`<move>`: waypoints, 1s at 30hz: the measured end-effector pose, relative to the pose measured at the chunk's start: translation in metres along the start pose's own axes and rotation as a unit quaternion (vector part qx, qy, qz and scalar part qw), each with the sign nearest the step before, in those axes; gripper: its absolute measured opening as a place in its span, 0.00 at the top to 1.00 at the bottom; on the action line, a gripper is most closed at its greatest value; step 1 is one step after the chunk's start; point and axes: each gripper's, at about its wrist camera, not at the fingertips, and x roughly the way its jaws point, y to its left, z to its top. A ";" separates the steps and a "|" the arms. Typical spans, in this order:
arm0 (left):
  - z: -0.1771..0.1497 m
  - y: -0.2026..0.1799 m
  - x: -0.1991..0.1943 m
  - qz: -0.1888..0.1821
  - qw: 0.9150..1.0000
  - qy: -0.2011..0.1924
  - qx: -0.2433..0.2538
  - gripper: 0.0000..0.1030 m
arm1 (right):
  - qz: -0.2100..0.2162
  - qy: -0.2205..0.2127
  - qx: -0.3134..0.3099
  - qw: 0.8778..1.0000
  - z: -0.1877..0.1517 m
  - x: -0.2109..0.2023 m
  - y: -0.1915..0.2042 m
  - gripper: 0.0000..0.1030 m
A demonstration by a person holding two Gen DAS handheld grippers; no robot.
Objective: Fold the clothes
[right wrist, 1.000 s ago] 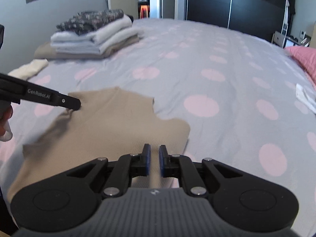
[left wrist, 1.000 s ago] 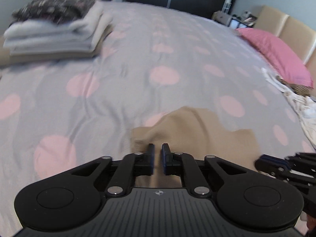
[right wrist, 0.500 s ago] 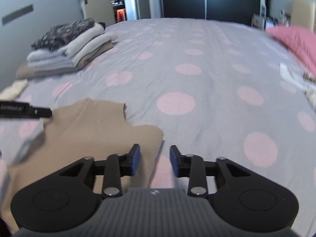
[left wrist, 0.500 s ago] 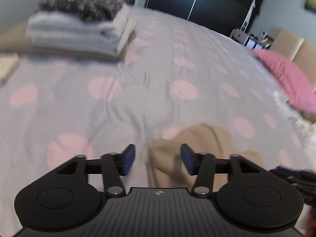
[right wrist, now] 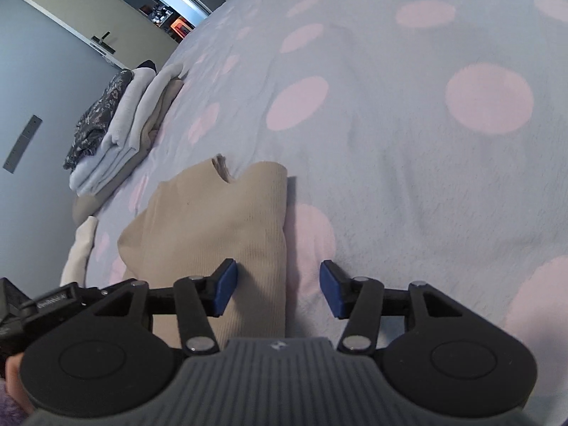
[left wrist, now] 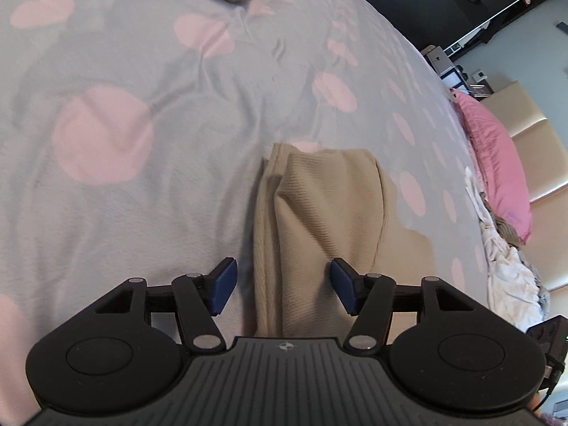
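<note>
Folded stack, seemingly right-view only

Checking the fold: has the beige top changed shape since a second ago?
Yes. The beige top lay spread flat; now its sides are folded inward into a narrower strip, further from the folded stack.

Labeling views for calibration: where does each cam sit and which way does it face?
Left wrist: on the left hand-held gripper, angled down at the beige garment on the spotted bedspread; own open fingers show.
Right wrist: on the right hand-held gripper, jaws opening, over the garment's right edge; the left gripper shows at lower left.
Shared: garment, bedspread, folded stack.
</note>
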 end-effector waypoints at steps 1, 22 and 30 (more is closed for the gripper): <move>0.000 0.001 0.003 -0.004 1.000 0.001 -0.001 0.48 | 0.006 0.001 0.007 1.000 0.000 0.001 -0.002 0.47; -0.001 -0.012 -0.012 -0.030 0.999 -0.026 0.025 0.81 | 0.051 -0.016 0.038 0.998 -0.004 -0.004 0.005 0.80; 0.013 -0.011 -0.071 -0.041 0.994 -0.096 0.022 0.82 | 0.076 -0.036 -0.016 0.996 0.004 -0.027 0.064 0.80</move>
